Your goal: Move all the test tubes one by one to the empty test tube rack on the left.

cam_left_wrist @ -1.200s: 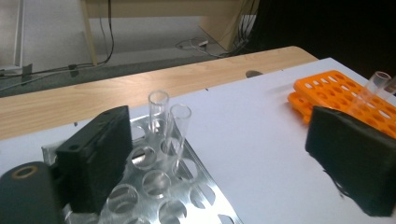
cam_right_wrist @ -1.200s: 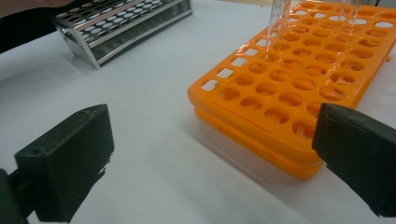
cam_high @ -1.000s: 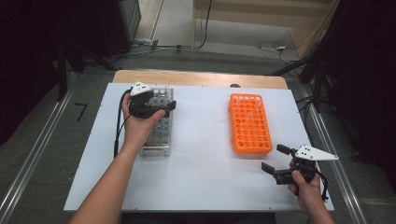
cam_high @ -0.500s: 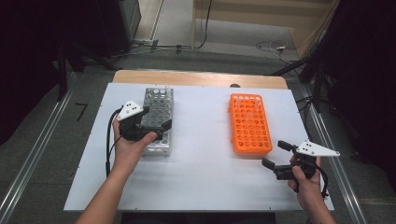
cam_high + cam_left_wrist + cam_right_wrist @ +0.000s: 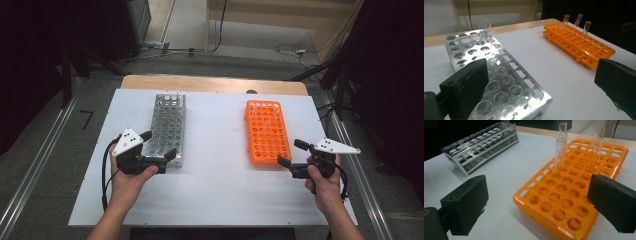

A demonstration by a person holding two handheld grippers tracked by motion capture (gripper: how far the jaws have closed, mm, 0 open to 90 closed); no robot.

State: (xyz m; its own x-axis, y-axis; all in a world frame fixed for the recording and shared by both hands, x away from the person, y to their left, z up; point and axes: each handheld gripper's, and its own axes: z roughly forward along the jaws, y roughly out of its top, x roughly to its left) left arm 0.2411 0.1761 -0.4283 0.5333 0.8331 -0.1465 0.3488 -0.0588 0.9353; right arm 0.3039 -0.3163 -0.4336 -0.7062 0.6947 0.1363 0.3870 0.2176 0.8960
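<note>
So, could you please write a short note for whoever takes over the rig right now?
Left tool: open, empty, at the near end of the metal tube rack.
Right tool: open, empty, at the near right corner of the orange tube rack.
Two clear test tubes stand at the far end of the metal rack; three test tubes stand in the far part of the orange rack.
Done: no tube is being carried.
Left: probably moving tubes between the racks; I cannot tell in which direction.
</note>
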